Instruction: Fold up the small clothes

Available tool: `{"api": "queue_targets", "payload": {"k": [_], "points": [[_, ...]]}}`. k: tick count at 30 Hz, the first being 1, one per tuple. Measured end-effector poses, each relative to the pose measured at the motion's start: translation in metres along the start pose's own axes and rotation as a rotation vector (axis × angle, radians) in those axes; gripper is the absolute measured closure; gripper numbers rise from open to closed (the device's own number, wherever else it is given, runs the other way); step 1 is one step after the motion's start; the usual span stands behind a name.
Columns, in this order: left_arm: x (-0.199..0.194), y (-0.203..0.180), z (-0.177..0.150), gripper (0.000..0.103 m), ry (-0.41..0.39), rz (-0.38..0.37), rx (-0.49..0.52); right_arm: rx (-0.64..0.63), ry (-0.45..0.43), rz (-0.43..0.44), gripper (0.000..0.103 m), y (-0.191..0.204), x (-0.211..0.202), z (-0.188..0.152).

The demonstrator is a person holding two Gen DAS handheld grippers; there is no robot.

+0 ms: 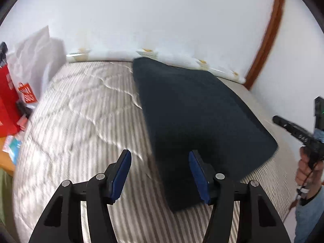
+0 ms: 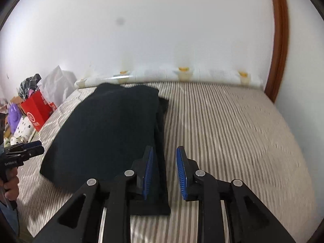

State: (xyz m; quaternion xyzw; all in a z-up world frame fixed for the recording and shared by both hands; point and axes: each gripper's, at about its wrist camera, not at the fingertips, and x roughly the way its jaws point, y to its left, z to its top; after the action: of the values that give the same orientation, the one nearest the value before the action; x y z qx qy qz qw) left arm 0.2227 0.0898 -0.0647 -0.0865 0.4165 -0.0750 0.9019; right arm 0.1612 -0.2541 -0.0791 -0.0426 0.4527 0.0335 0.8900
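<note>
A dark navy garment (image 1: 194, 109) lies folded into a long panel on a striped mattress (image 1: 81, 111), its long axis running from the near edge of the bed away toward the white wall.

The left gripper (image 1: 160, 174) hovers over the panel's near left corner. Its blue-padded fingers (image 1: 121, 174) stand wide apart with nothing between them: one over bare mattress, the other over the cloth.

The right gripper (image 2: 164, 172) hovers above the near right edge of the garment (image 2: 105, 129). Its fingers are narrowly parted and empty (the cloth lies below them, not pinched).

Each hand sits at one side of the near short end, about equally close. A further fold would likely carry that end along the long axis toward the wall.

Red bags (image 2: 38, 111) and clutter sit beside the bed at the left.
</note>
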Motion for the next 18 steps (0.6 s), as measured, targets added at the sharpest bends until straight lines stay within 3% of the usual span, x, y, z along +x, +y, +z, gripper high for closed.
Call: {"api": "queue_targets", "payload": {"k": [7,9,11,18], "points": [[0.015,-0.002,0.048,0.046,-0.015,0.024,0.003,-0.044,0.064,-0.018,0.074,0.024,0.049,0.058],[0.025,-0.004,0.063,0.046,-0.012,0.035,0.013,-0.026,0.068,-0.001,0.06,0.026,0.066,0.073],[0.036,-0.005,0.073,0.046,-0.005,0.034,0.018,-0.005,0.077,0.014,0.055,0.026,0.083,0.083],[0.082,-0.005,0.085,0.046,0.045,-0.002,0.049,0.091,0.216,0.058,0.052,0.014,0.165,0.106]]}}
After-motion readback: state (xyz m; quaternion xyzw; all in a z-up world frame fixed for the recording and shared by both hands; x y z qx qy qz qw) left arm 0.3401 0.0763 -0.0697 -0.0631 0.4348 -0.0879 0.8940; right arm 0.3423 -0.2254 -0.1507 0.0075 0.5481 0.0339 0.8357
